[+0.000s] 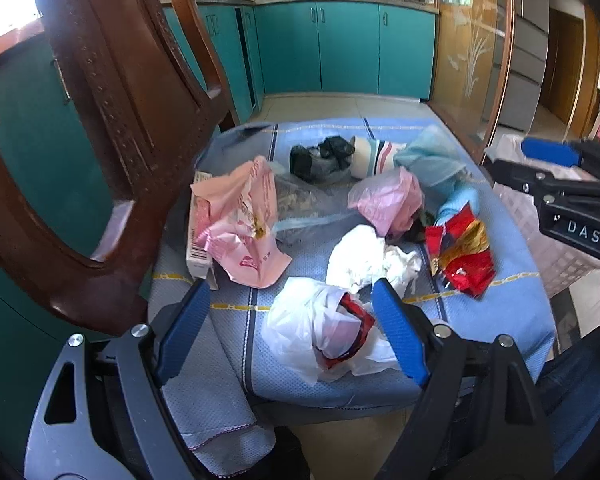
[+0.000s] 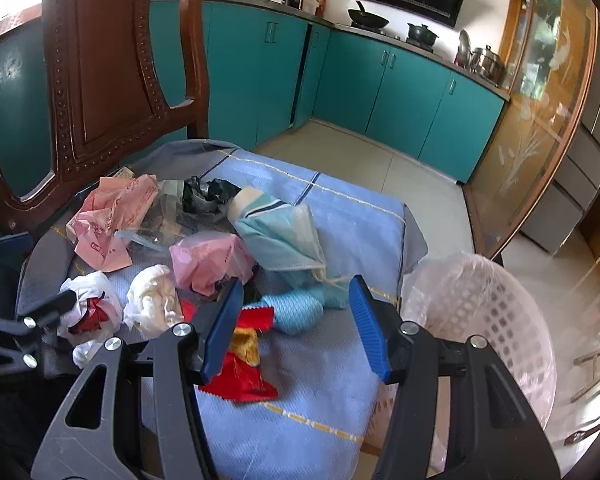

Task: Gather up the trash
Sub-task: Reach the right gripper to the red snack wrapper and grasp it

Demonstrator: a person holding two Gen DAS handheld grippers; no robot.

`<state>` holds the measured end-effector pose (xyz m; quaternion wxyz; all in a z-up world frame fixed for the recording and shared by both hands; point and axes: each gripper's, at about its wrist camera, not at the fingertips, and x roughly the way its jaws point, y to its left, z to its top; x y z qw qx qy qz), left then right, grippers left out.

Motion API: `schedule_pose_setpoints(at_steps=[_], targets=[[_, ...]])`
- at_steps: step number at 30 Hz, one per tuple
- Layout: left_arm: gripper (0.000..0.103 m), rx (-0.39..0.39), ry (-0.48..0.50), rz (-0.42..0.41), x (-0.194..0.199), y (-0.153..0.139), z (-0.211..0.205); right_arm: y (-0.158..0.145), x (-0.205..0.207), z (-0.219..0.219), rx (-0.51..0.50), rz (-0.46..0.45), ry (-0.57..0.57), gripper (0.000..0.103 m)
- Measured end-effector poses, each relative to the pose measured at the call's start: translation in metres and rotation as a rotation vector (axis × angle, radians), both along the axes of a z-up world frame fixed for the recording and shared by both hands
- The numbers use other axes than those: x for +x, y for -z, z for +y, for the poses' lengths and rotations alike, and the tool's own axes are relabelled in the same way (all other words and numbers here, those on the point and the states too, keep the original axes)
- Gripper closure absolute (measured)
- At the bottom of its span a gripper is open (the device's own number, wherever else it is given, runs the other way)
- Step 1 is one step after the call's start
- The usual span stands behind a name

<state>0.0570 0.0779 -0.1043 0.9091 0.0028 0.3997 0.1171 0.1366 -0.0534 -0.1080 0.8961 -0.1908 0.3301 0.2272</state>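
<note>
Trash lies on a chair seat covered with a blue cloth (image 1: 500,304). My left gripper (image 1: 290,312) is open, its jaws either side of a white plastic bag with a red wrapper inside (image 1: 324,332). Beyond lie crumpled white tissue (image 1: 364,260), a red and gold wrapper (image 1: 460,256), pink bags (image 1: 244,216), a black bag (image 1: 316,156) and a blue face mask (image 1: 432,156). My right gripper (image 2: 296,312) is open and empty, above the red and gold wrapper (image 2: 244,376) and a light blue wad (image 2: 296,312). The left gripper shows at the right wrist view's left edge (image 2: 28,328).
A pink lattice waste basket (image 2: 484,312) lined with clear plastic stands right of the chair. The carved wooden chair back (image 1: 112,92) rises on the left. Teal kitchen cabinets (image 1: 340,48) and a glass-fronted cabinet (image 2: 540,120) stand behind, across a tiled floor.
</note>
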Motion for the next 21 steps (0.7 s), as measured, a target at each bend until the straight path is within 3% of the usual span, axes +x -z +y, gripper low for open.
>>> schedule_pose_setpoints(at_steps=[5, 12, 21], targets=[[0.02, 0.001, -0.007, 0.008, 0.008, 0.003, -0.001, 0.009, 0.001, 0.001, -0.01, 0.002, -0.004, 0.047], [0.029, 0.002, -0.021, 0.02, 0.012, 0.009, -0.001, 0.01, 0.0, 0.0, 0.004, 0.012, -0.001, 0.045], [0.029, -0.002, -0.015, 0.021, 0.015, 0.012, -0.002, 0.012, -0.001, -0.001, 0.003, 0.012, -0.003, 0.039]])
